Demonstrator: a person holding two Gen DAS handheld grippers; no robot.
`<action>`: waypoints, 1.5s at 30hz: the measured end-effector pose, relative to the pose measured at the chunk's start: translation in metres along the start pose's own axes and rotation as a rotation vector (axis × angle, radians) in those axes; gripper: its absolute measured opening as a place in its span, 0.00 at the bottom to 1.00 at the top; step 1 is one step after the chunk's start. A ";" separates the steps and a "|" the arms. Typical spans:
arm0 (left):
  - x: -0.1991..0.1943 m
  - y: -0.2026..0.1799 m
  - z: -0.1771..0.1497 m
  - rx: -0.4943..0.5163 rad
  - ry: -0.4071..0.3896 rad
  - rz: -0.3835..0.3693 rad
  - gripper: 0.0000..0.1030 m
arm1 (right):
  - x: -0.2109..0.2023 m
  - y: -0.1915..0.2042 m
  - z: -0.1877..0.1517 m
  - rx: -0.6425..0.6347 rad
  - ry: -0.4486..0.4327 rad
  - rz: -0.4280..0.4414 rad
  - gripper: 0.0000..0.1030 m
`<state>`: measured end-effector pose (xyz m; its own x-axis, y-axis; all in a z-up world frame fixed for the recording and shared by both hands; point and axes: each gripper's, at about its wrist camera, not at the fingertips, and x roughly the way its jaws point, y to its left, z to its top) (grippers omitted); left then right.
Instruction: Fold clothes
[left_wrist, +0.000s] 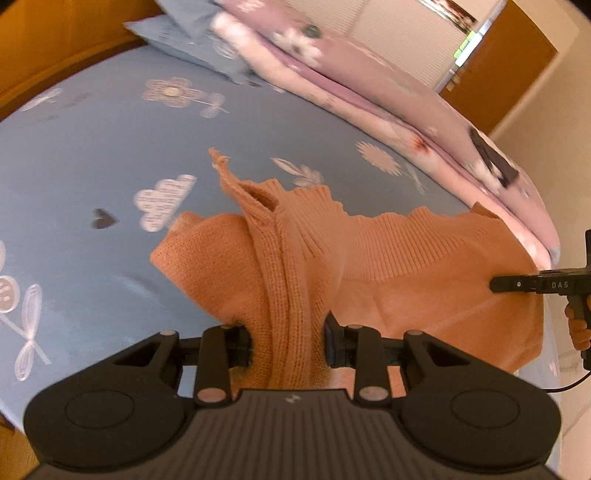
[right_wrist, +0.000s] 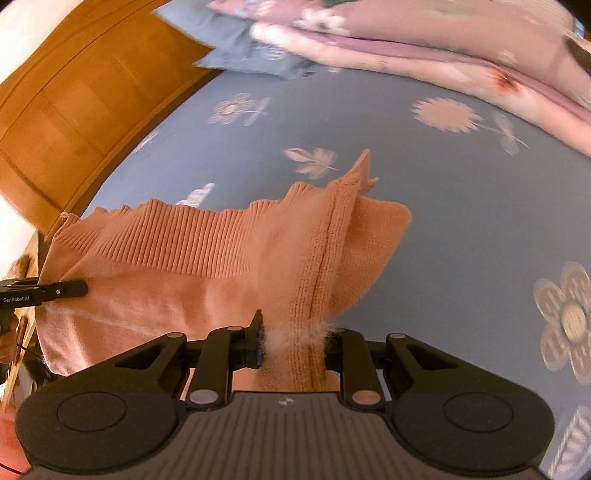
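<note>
Nearest us, the left gripper (left_wrist: 288, 345) pinched a bunched edge of the orange sweater (left_wrist: 388, 266), and the right gripper (right_wrist: 295, 343) pinched the other — jaws clamped on knit. We held it stretched between them above the blue bedsheet (left_wrist: 110, 147), probably to lay it flat for folding.

Orange knit sweater (left_wrist: 406, 266) – bunched, lifted above bed

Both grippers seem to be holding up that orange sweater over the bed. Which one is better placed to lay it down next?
Neither clearly. The left gripper and right gripper each pinch a bunched side of the orange sweater, stretched between them above the blue sheet; they would probably lower it together.
</note>
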<state>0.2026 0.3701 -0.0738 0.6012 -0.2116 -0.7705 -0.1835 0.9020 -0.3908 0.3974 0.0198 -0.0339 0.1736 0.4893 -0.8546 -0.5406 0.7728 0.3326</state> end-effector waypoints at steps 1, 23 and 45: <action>-0.004 0.009 0.001 -0.013 -0.009 0.006 0.29 | 0.007 0.009 0.009 -0.018 0.006 0.006 0.23; -0.063 0.199 0.038 -0.194 -0.179 0.145 0.29 | 0.150 0.208 0.169 -0.315 0.070 0.076 0.23; -0.018 0.293 0.064 -0.389 -0.326 0.209 0.30 | 0.290 0.317 0.311 -0.594 0.066 0.092 0.23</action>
<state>0.1884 0.6621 -0.1419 0.7198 0.1402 -0.6799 -0.5613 0.6938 -0.4512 0.5322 0.5322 -0.0526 0.0627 0.5026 -0.8622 -0.9213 0.3613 0.1436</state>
